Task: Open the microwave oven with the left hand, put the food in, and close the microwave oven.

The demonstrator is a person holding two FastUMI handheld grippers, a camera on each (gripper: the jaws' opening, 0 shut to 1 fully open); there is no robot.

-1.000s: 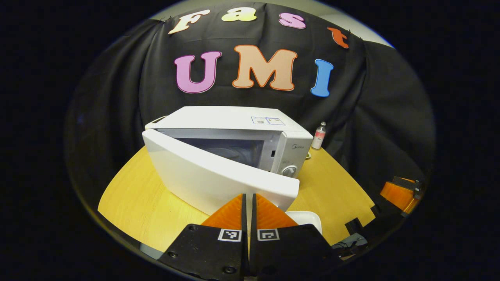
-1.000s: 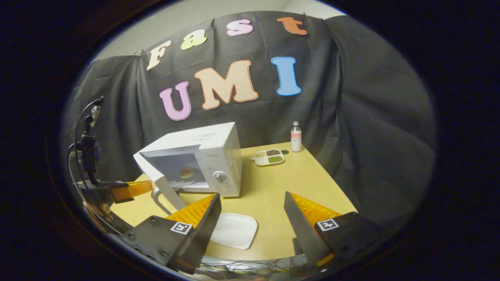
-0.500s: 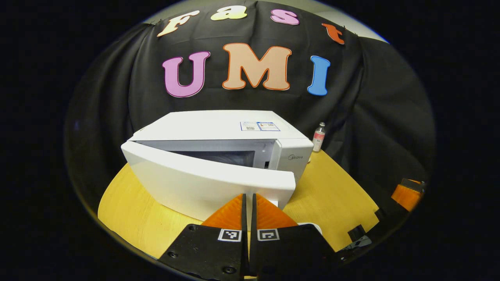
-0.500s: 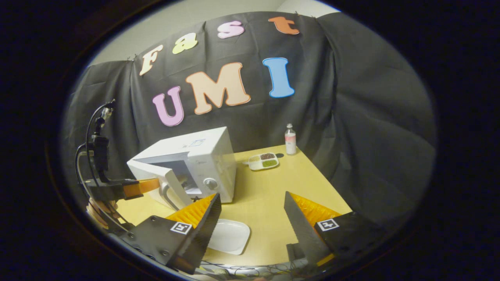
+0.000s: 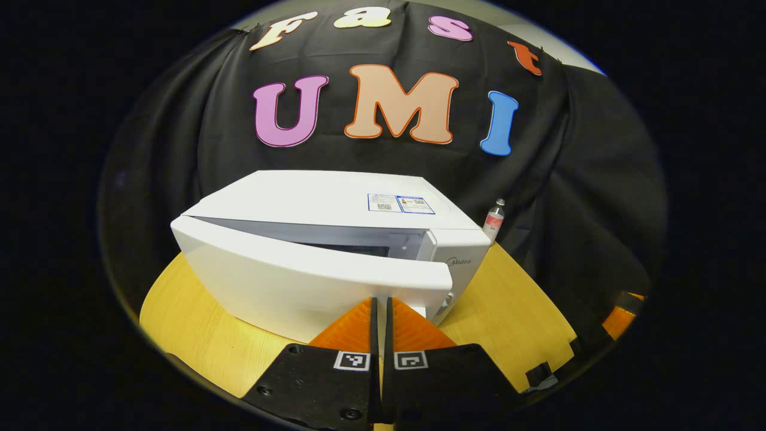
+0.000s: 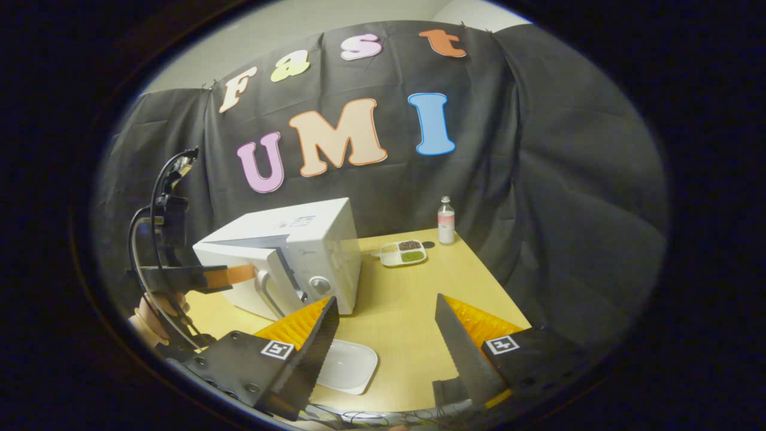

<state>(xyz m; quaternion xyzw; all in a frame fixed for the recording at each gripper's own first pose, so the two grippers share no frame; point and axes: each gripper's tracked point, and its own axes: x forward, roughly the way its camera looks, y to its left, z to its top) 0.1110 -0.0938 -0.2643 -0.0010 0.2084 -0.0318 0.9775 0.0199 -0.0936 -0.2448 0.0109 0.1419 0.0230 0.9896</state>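
Closing step in hand: the left tool [image 5: 379, 305], fingers pinched together with nothing between them, is pressing its tips against the outer face of the microwave door [image 5: 311, 281], low and toward the door's free edge. The door is standing only a narrow wedge off the microwave oven [image 5: 311, 194] body; a thin dark gap is showing along the top, widest beside the control panel [image 5: 458, 263]. From the right gripper view the left tool [image 6: 224, 275] is reaching in from the side with a hand [image 6: 157, 314] gripping it below, tip against the door just behind the door handle [image 6: 270, 293]. The food cannot be made out through the gap from here; judging by the door being pushed home, it is probably already inside, though that is inference. The right tool [image 6: 386, 317] is hanging back with its fingers spread wide and empty, over the near part of the counter [image 6: 413, 287]; an empty white plate [image 6: 346, 366] is lying just ahead of its left finger, well short of the oven. Far beyond it, a small divided dish [image 6: 404, 252] and a small bottle [image 6: 446, 220] are sitting at the counter's back edge. Next move, as a judgement: a steady push straight ahead through the last wedge until the latch catches, force kept near the free edge and not so hard that the oven slides on the counter. The right tool should hold clear.
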